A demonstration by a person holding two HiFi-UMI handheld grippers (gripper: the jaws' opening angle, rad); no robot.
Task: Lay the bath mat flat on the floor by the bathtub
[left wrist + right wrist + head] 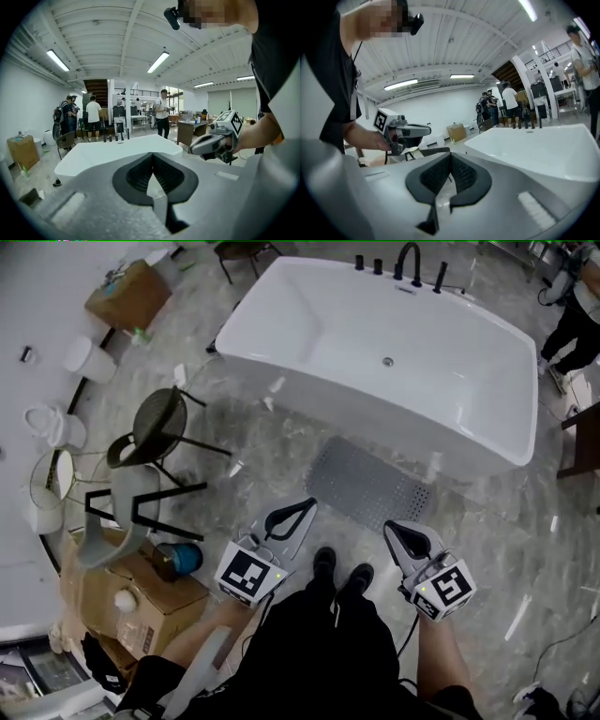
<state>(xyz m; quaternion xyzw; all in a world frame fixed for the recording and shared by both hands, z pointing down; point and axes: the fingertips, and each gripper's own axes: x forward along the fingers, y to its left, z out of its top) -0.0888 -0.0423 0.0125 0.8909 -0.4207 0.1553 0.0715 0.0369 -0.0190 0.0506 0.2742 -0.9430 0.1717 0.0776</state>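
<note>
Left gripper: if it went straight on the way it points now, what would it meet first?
Probably the bathtub, its near wall: the left gripper points over the bath mat toward it; height is unclear.

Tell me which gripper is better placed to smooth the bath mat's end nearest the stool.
Left, likely. The left gripper, shut and empty, points at that end of the bath mat, on the side of the stool. The right gripper, also shut and empty, hovers by the mat's opposite end.
</note>
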